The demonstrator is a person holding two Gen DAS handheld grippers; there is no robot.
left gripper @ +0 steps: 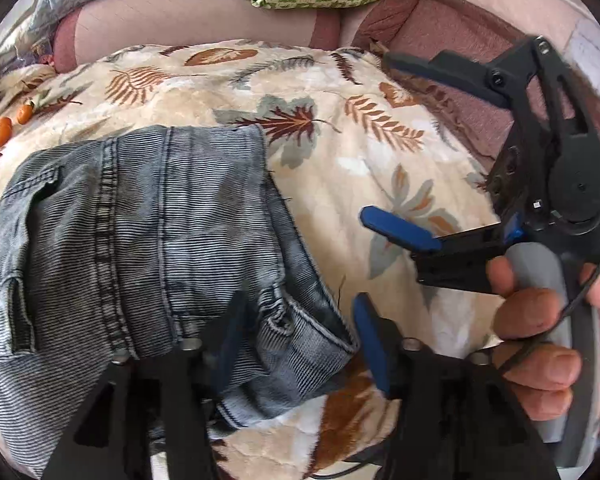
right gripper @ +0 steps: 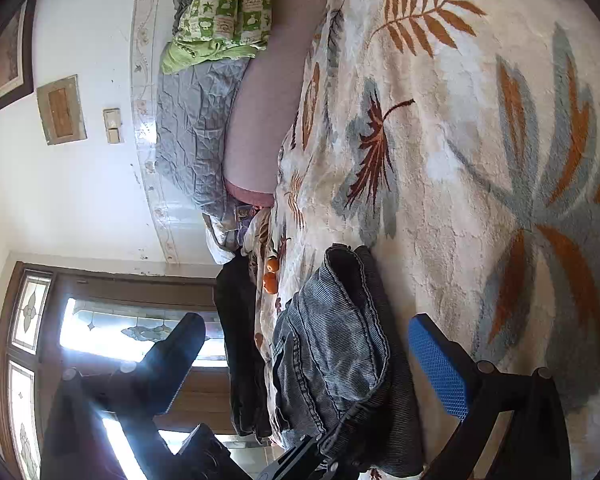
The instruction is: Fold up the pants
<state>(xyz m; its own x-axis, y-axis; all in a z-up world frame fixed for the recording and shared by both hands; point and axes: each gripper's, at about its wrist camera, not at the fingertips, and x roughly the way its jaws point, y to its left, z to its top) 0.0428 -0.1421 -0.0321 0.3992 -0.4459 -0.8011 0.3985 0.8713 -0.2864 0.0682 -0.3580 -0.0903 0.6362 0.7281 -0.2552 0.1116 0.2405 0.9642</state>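
I see the pants (left gripper: 148, 240) lying as a folded bundle on the leaf-patterned blanket (left gripper: 380, 152) of the bed, near its front edge. My left tool (left gripper: 296, 328) is spread wide over the right end of the bundle and grips nothing. My right tool (left gripper: 360, 258) is also released, just beside the pants. I think the loose top layer could slide open if one finger catches the seam while I pull back.
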